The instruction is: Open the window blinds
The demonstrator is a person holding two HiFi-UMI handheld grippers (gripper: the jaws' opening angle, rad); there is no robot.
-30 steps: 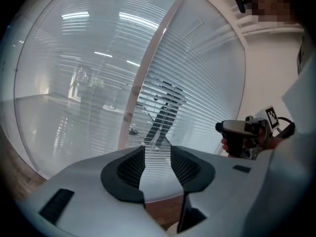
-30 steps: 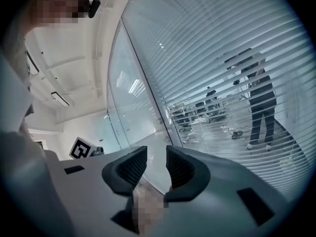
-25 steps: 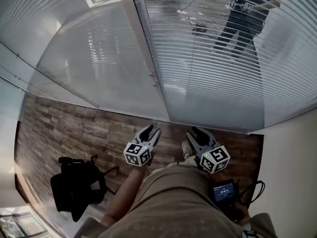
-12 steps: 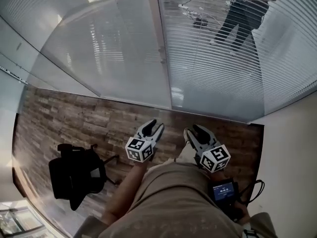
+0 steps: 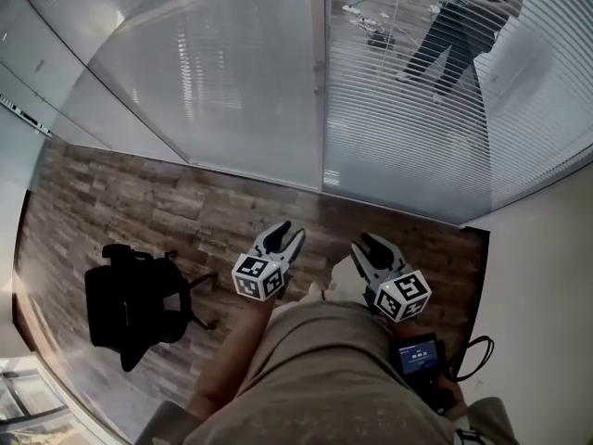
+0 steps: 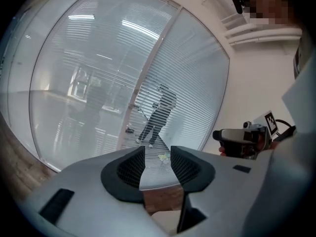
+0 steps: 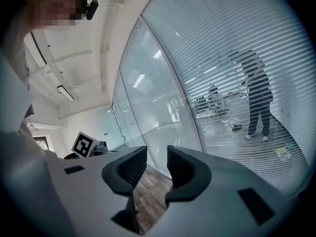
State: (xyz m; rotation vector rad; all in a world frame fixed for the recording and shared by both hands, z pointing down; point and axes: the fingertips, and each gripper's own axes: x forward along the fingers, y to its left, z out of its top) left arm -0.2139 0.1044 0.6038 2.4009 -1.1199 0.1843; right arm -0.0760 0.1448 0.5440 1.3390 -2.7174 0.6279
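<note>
Short of the glass wall (image 5: 232, 91), we hold left gripper (image 5: 283, 235) and right gripper (image 5: 371, 246), both wide and empty. We judge this the approach; next the blinds (image 5: 417, 109) need their control found.

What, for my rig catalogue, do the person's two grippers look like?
Both the left gripper and right gripper are pale grey moulded shells with dark, finely ribbed pads. Each carries a white cube printed with black square markers. A small black screened device sits against the tan garment.
</note>
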